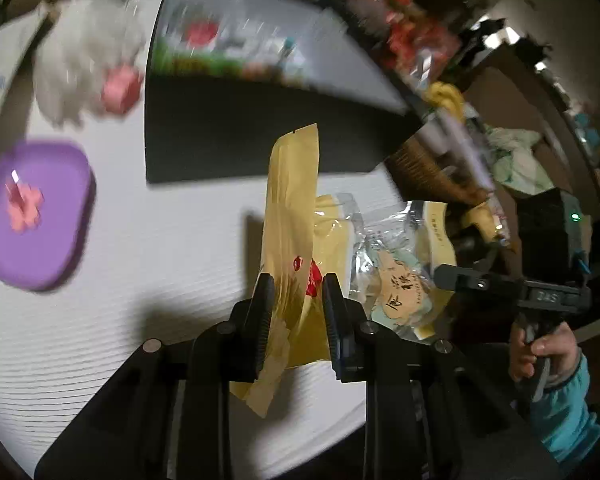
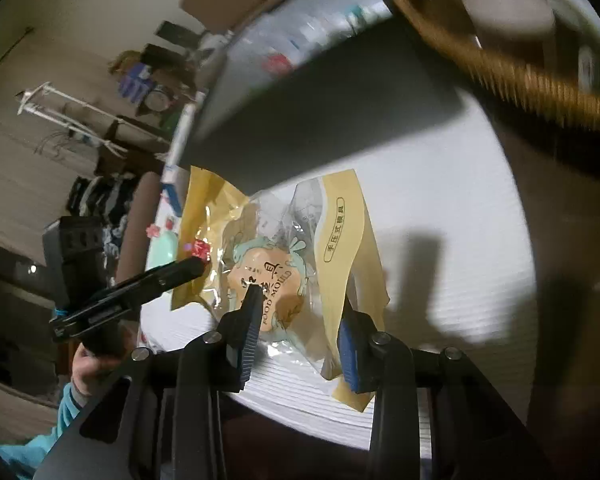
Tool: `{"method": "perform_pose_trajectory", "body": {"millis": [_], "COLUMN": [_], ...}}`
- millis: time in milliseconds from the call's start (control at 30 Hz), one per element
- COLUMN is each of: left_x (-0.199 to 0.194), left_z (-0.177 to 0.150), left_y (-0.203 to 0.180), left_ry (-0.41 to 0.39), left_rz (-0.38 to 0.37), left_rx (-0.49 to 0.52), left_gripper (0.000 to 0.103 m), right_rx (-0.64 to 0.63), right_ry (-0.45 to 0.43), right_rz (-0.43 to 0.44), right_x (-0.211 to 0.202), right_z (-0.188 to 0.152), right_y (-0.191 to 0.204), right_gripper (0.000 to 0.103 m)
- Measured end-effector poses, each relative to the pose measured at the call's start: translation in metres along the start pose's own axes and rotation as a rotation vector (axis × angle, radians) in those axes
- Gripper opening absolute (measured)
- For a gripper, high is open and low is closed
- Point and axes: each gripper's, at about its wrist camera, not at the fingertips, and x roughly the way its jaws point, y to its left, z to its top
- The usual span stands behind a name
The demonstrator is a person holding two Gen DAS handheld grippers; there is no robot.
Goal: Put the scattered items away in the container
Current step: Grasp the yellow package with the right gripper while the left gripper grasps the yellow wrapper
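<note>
My left gripper (image 1: 296, 280) is shut on a plain gold packet (image 1: 292, 216) with a red mark and holds it upright above the white table. A clear and yellow food-mould packet (image 1: 400, 276) lies just to its right. In the right wrist view that packet (image 2: 284, 256) lies between the jaws of my right gripper (image 2: 300, 300), which stand apart on either side of it, open. The dark open container (image 1: 236, 132) stands behind both packets, with colourful items inside; it also shows in the right wrist view (image 2: 320, 120).
A purple lid (image 1: 36, 216) with a pink flower piece lies at the left. A white bag with a pink block (image 1: 120, 88) lies at the far left back. A woven basket (image 2: 500, 72) stands to the right of the container. The table edge (image 2: 516, 280) is at the right.
</note>
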Motion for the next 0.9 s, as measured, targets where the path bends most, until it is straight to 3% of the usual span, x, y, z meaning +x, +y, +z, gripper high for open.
{"method": "perform_pose_trajectory", "body": {"millis": [200, 400, 633, 800, 833, 900], "left_x": [-0.049, -0.055, -0.023, 0.005, 0.012, 0.031], "left_z": [0.055, 0.119, 0.214, 0.266, 0.272, 0.281], "left_y": [-0.007, -0.005, 0.011, 0.02, 0.021, 0.018], "left_ry": [-0.113, -0.167, -0.147, -0.107, -0.087, -0.043], "left_rz": [-0.07, -0.047, -0.018, -0.056, -0.062, -0.002], "left_rx": [-0.013, -0.01, -0.032, -0.057, -0.057, -0.029], "left_gripper": [0.022, 0.022, 0.022, 0.02, 0.018, 0.018], "right_rx": [-0.096, -0.145, -0.045, 0.104, 0.128, 0.156], "right_ry": [-0.107, -0.167, -0.171, -0.154, -0.144, -0.116], "right_rz": [0.053, 0.054, 0.072, 0.191, 0.226, 0.225], "right_x": [-0.042, -0.055, -0.036, -0.002, 0.008, 0.03], "right_z": [0.048, 0.109, 0.154, 0.165, 0.167, 0.171], "right_y": [0.05, 0.07, 0.045, 0.013, 0.01, 0.009], "right_gripper": [0.036, 0.034, 0.032, 0.03, 0.021, 0.018]}}
